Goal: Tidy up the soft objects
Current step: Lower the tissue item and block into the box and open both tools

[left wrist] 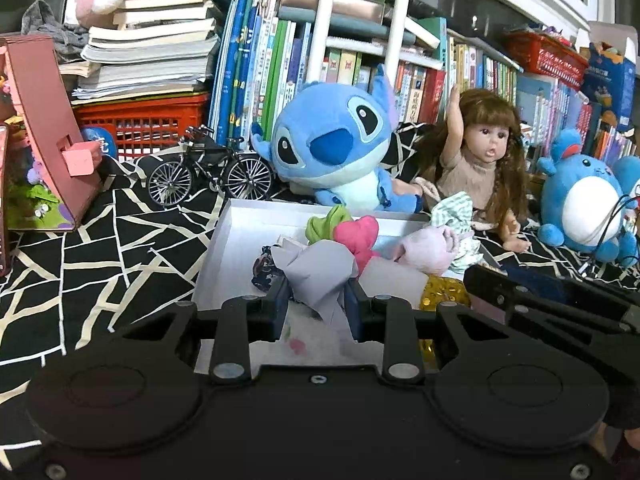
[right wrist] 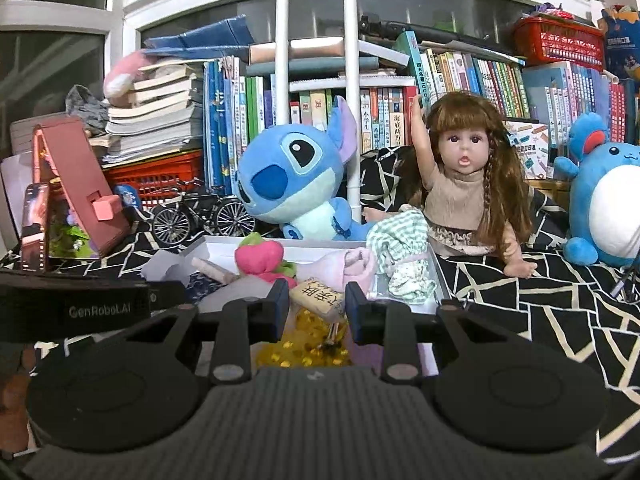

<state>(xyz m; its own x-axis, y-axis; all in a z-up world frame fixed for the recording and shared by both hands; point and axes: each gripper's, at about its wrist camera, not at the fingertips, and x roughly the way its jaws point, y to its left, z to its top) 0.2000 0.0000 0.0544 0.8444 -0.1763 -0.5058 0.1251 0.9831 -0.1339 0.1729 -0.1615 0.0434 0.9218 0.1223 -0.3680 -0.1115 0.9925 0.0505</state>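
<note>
A: What is the left gripper [left wrist: 316,300] doing?

B: Its jaws are clamped on a crumpled pale grey cloth [left wrist: 316,276], held over the near part of the white tray [left wrist: 224,240].

A: And the right gripper [right wrist: 316,306]?

B: Its jaws stand apart with nothing between them. It hangs at the near edge of the tray [right wrist: 438,276], right over a small tan cushion with writing [right wrist: 320,298] and a yellow sequinned thing [right wrist: 304,344].

A: What else lies in the tray?

B: A pink strawberry toy [left wrist: 358,236] with a green top sits near its middle. To the right of that is a pale pink rolled cloth [left wrist: 428,250], and a green checked cloth [left wrist: 452,210] hangs over the tray's right rim. A dark patterned cloth [left wrist: 264,268] lies just left of the grey one. The yellow sequinned thing [left wrist: 444,294] is at the near right corner.

A: What stands around the tray?

B: Behind it sits a blue plush toy [left wrist: 332,144], with a doll [left wrist: 480,164] at the back right corner. Farther right of the tray is a round blue plush [left wrist: 580,204]. Behind the left corner stands a small toy bicycle [left wrist: 208,172]. The tray rests on a black cloth with white lines [left wrist: 100,248], and books [left wrist: 264,64] fill the wall behind it.
</note>
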